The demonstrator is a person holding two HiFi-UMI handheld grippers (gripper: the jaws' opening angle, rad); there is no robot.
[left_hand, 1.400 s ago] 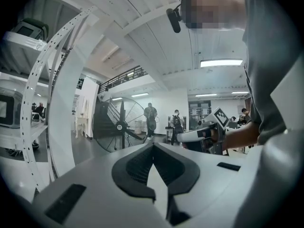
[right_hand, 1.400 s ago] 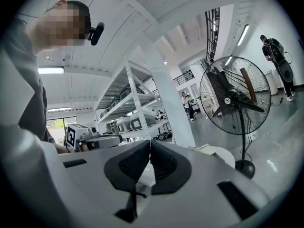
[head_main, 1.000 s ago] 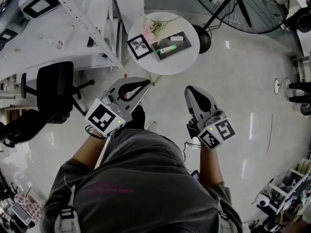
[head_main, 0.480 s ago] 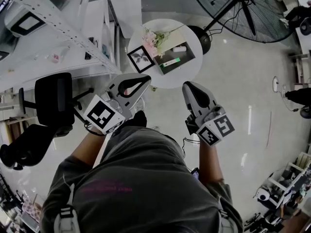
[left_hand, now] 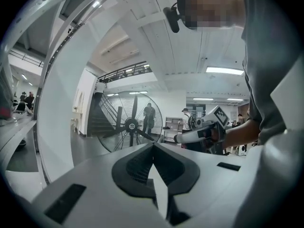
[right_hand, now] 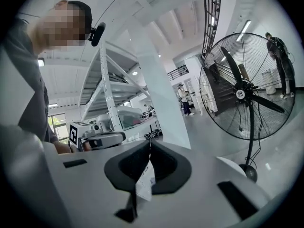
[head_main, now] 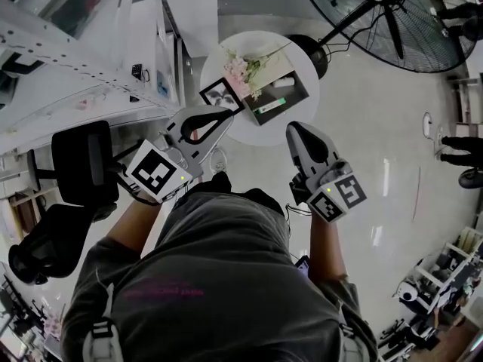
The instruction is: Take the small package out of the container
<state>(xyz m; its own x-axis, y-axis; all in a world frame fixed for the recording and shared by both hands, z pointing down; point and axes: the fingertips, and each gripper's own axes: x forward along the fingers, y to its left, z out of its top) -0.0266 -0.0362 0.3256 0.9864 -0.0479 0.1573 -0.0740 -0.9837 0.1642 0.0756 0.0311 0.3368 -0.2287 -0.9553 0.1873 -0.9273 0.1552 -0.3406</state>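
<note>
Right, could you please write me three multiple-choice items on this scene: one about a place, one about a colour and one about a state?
1. Where does the dark container stand?
A on the round white table
B on the office chair
C on the floor

2. What colour are the flowers on that table?
A blue
B pink
C orange

3. How do the right gripper jaws stand?
A wide apart
B half open
C together, nothing between them

Answers:
1 A, since the head view shows the container on the round tabletop.
2 B, since the blossoms are pale pink.
3 C, since the right gripper view shows the tips meeting with nothing held.
</note>
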